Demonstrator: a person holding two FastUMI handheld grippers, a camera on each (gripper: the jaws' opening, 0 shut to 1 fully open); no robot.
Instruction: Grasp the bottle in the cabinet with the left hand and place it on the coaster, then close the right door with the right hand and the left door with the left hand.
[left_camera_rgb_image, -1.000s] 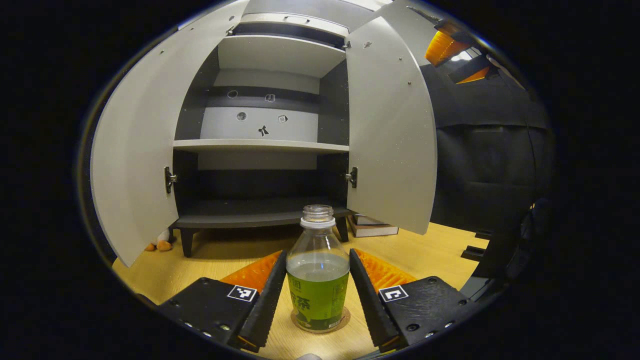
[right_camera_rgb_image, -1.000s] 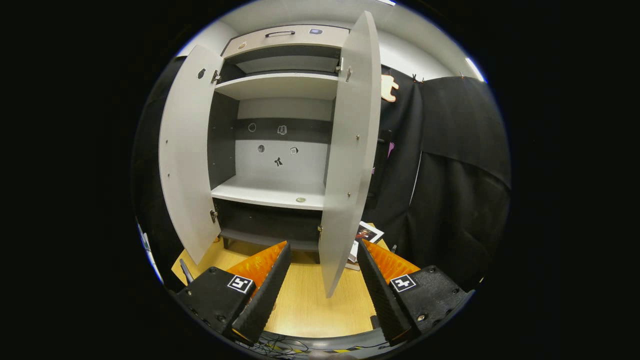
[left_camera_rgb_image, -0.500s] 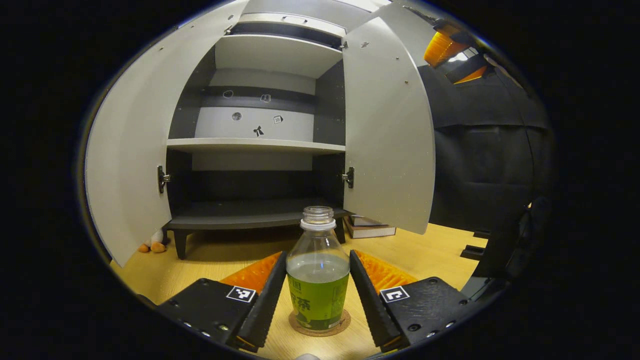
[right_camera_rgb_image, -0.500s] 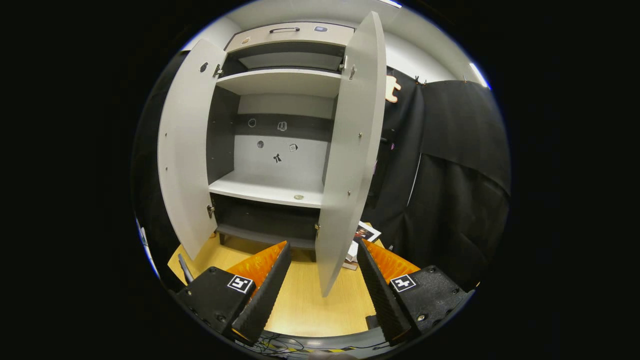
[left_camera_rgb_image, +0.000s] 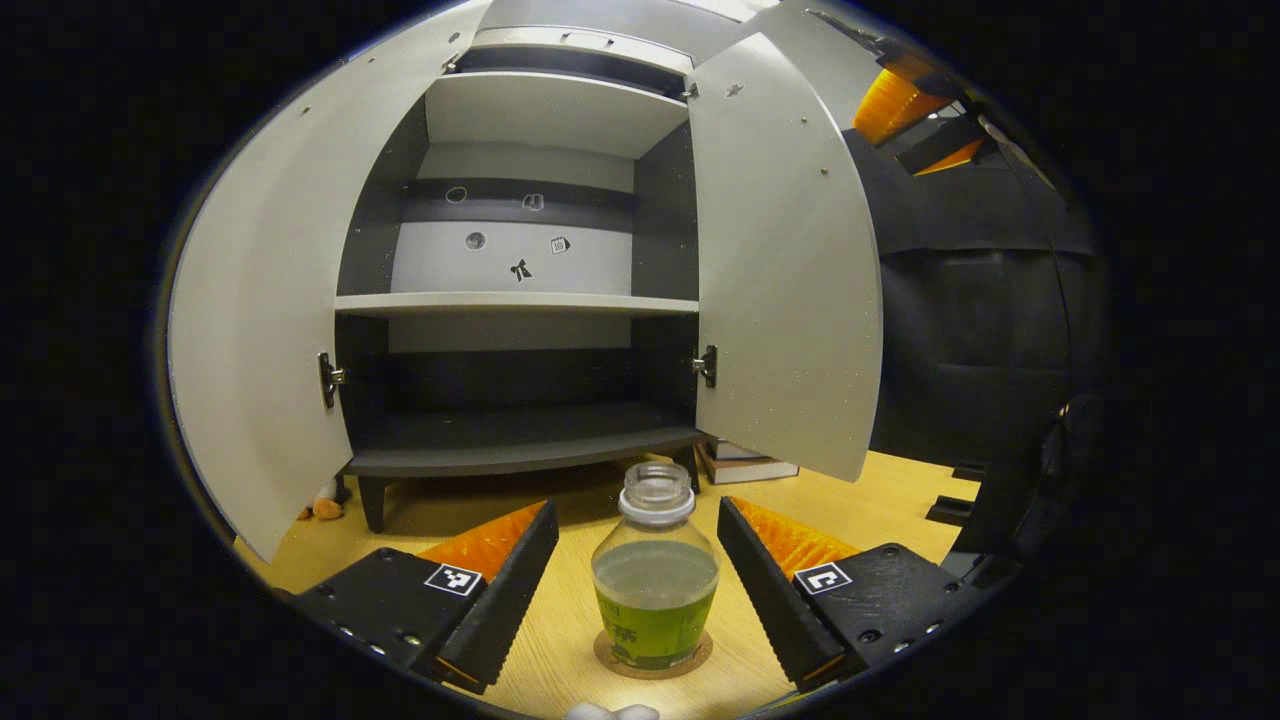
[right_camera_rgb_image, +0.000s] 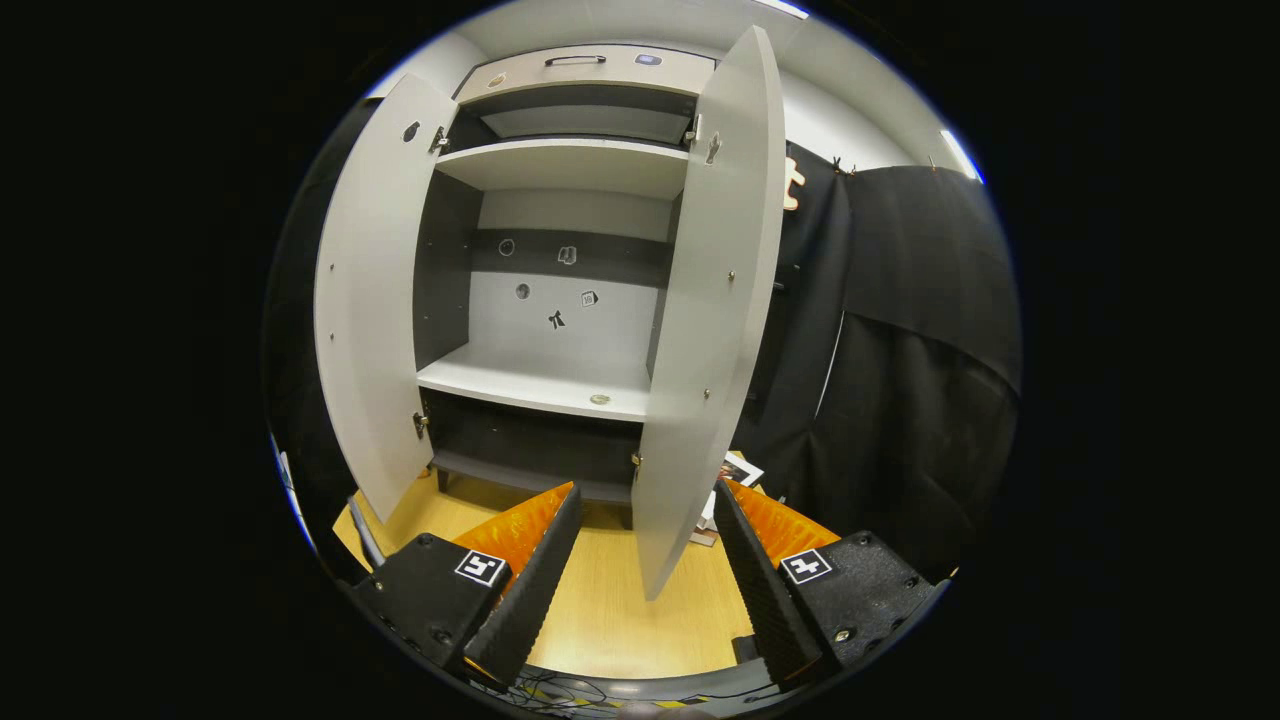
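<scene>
Bottle: a clear plastic bottle with a green label and no cap stood upright at the lower centre of the left gripper view, partly filled with liquid.
Coaster: a round brown coaster lay under the bottle on the light wooden tabletop.
Left gripper: the left gripper was released, its fingers spread to either side of the bottle with a gap on both sides.
Right gripper: the right gripper was spread open and held nothing; the lower edge of the right door sat between its fingers, farther off.
Cabinet: the grey two-door cabinet with dark inner walls filled the centre of the left gripper view.
Left door: the grey left door stood wide open at the left.
Right door: the grey right door also stood open.
Books: stacked books lay behind the right door's lower edge.
</scene>
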